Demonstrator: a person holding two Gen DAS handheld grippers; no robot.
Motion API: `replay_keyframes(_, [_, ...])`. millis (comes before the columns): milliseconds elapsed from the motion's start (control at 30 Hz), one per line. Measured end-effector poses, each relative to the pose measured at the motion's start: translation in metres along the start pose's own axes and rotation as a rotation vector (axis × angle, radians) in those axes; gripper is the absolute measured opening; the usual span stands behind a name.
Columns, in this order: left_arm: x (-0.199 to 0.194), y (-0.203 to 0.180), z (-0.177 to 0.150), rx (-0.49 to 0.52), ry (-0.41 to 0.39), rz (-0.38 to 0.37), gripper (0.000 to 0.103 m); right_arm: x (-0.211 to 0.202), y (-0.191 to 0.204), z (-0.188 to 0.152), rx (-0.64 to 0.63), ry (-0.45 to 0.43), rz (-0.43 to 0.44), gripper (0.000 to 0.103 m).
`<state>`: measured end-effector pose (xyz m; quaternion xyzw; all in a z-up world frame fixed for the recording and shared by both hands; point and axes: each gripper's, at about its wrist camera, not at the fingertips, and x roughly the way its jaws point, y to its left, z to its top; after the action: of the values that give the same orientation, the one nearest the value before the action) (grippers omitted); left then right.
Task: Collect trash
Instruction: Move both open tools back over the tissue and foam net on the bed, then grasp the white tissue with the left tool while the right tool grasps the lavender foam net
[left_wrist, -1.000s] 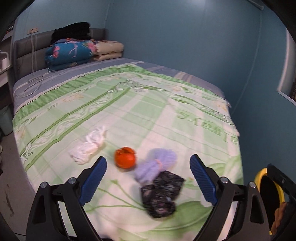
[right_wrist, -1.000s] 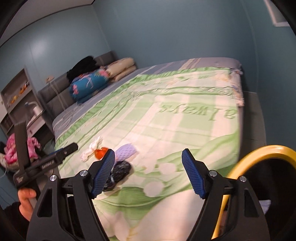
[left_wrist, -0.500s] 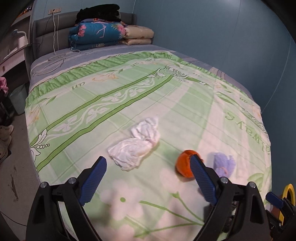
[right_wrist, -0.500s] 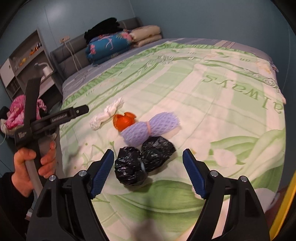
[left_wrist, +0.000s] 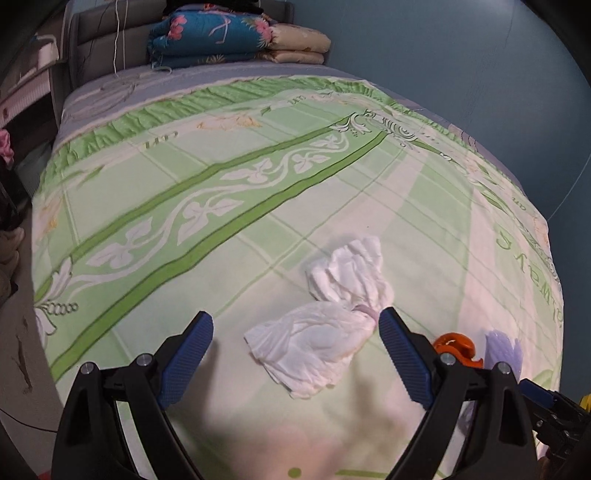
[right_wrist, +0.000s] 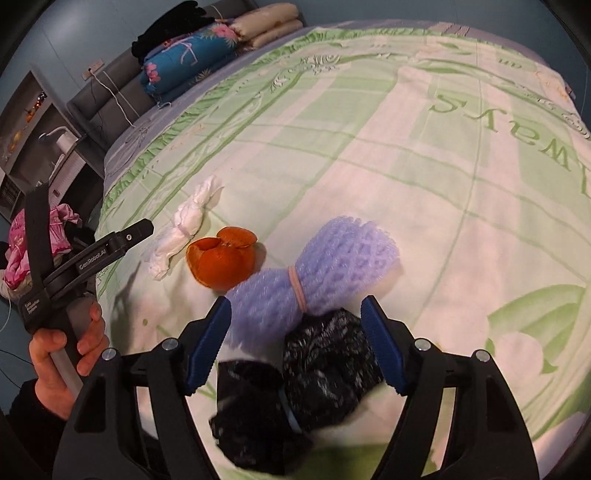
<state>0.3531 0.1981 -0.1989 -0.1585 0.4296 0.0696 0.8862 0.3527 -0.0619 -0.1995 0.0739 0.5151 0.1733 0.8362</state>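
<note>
Several pieces of trash lie on the green patterned bedsheet (left_wrist: 258, 184). A white crumpled bundle (left_wrist: 332, 306) lies just ahead of my left gripper (left_wrist: 295, 321), which is open, its right tip close to the bundle's tied waist. An orange peel (right_wrist: 221, 262) and a purple foam net (right_wrist: 317, 266) lie to its right. A black plastic bag bundle (right_wrist: 306, 384) sits between the fingers of my right gripper (right_wrist: 295, 306). Its jaws are closing, and the left pad still stands apart from the bag.
Folded quilts and pillows (left_wrist: 221, 33) are stacked at the head of the bed. The bed's near-left edge drops to the floor (left_wrist: 18, 350). A hand (right_wrist: 62, 350) holds the left gripper's handle beside a pink cloth pile (right_wrist: 37, 236). Shelves stand at far left.
Both grippers came down closer to the bed. The left one swung left from the black bag to the white bundle. The right one closed in over the black bag, its jaws slightly narrower.
</note>
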Motion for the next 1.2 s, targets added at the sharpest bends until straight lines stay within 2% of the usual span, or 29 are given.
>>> replay_keyframes(200, [0.021, 0.003, -0.002, 0.001, 0.045, -0.048, 0.086, 0.026, 0.002, 0.017, 0.016, 0.046, -0.039, 0.062])
replay_keyframes(300, [0.026, -0.001, -0.003, 0.031, 0.06, -0.066, 0.071, 0.034, 0.004, 0.022, 0.005, 0.056, -0.059, 0.055])
replay_keyframes(433, [0.03, -0.01, -0.005, 0.085, 0.065, -0.075, 0.06, 0.039, 0.012, 0.025, -0.03, 0.055, -0.087, 0.049])
replay_keyframes(533, [0.031, -0.011, -0.004, 0.103, 0.069, -0.092, 0.048, 0.043, 0.018, 0.028, -0.054, 0.058, -0.099, 0.041])
replay_keyframes(633, [0.03, -0.014, -0.004, 0.111, 0.08, -0.126, 0.03, 0.045, 0.024, 0.03, -0.083, 0.056, -0.129, 0.03])
replay_keyframes(700, [0.028, -0.015, -0.005, 0.113, 0.08, -0.135, 0.023, 0.042, 0.028, 0.03, -0.1, 0.035, -0.142, 0.018])
replay_keyframes(800, [0.022, -0.018, -0.006, 0.125, 0.073, -0.137, 0.019, 0.038, 0.029, 0.03, -0.103, 0.017, -0.138, 0.013])
replay_keyframes(1000, [-0.002, -0.014, -0.009, 0.1, 0.049, -0.157, 0.018, 0.02, 0.024, 0.027, -0.087, -0.025, -0.115, 0.007])
replay_keyframes(1200, [-0.024, -0.012, -0.016, 0.066, 0.038, -0.181, 0.018, 0.004, 0.022, 0.014, -0.089, -0.024, -0.087, 0.001])
